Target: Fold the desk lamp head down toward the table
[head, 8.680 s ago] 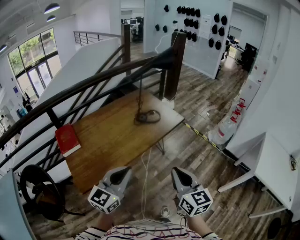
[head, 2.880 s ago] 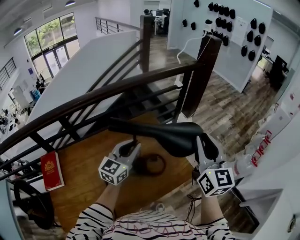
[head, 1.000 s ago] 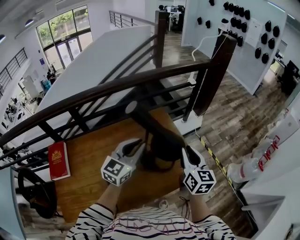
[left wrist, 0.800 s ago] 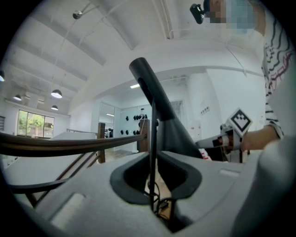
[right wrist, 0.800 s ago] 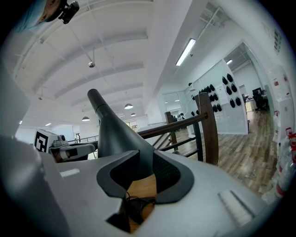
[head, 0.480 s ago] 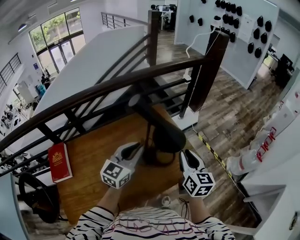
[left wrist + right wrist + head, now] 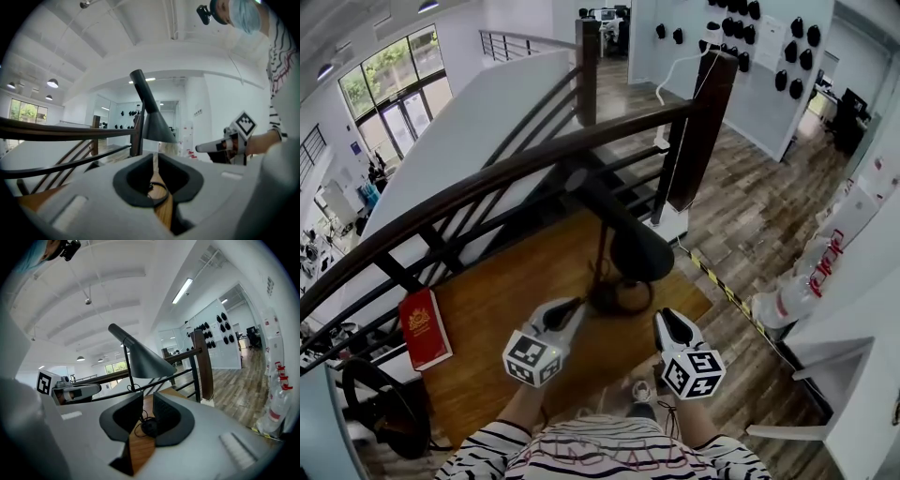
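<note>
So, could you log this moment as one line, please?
lamp head tilted down over table | left gripper empty, jaws just closing | right gripper empty, jaws just closing | neither touches lamp head

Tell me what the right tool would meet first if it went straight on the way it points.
Probably the desk lamp's round base on the wooden table: it sits in line beyond the right tool, whose jaws have just been closing with nothing between them. Depth is unclear.

Your lamp head (image 7: 633, 248) looks black, perhaps dark grey; the table (image 7: 502, 300) is warm brown wood, the book (image 7: 425, 328) red.
</note>
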Available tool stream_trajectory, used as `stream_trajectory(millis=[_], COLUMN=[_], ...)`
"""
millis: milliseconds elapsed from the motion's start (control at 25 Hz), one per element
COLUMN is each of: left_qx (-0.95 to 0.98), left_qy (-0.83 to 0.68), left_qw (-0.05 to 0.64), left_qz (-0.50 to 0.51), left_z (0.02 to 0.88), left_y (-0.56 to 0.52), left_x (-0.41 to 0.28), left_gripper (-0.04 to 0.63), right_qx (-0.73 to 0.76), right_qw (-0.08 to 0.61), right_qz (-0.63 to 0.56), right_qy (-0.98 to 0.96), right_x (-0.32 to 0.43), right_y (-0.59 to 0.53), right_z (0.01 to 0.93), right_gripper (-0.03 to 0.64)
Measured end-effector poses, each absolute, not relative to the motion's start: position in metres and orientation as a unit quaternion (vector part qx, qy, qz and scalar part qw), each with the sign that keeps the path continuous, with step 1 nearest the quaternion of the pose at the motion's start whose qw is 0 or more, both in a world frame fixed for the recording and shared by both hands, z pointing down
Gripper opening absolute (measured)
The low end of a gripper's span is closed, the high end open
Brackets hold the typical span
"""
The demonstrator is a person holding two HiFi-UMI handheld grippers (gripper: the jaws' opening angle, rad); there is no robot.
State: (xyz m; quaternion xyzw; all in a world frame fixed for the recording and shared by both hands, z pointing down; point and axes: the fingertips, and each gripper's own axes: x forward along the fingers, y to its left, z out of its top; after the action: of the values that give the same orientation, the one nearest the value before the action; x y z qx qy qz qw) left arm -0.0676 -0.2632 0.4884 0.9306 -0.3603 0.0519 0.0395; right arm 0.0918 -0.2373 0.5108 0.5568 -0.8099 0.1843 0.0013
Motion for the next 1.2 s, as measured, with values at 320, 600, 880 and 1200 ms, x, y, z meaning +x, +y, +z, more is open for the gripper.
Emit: stream_trajectory(millis=[320, 600, 880, 1200], left_qx=[0.938, 0.944, 0.946, 0.946], left_qy=[-0.339, -0.320, -0.310, -0.306], left_qw=[0.049, 0.058, 0.066, 0.073], left_qz=[0.055, 0.062, 0.066, 0.074], left_z=[0.498, 0.510, 0.512, 0.521], left_y=[-0.232, -0.213, -0.198, -0.179], left_x=[-0.090, -0.111, -0.127, -0.140], left_gripper=[0.010, 0.005, 0.003, 0.003], right_qx=[0.564, 0.574, 0.570, 0.572], right_qw=[0.001, 0.000, 0.010, 0.024], right_qz=[0.189, 0.198, 0.217, 0.223], right_qy=[-0.804, -0.795, -0.792, -0.789], right_x=[0.063, 0.041, 0.013, -0.003], right_y=[-0.201, -0.181, -0.158, -0.137], right_z=[0.522, 0.534, 0.547, 0.557], right_gripper=[0.018, 0.003, 0.003, 0.003])
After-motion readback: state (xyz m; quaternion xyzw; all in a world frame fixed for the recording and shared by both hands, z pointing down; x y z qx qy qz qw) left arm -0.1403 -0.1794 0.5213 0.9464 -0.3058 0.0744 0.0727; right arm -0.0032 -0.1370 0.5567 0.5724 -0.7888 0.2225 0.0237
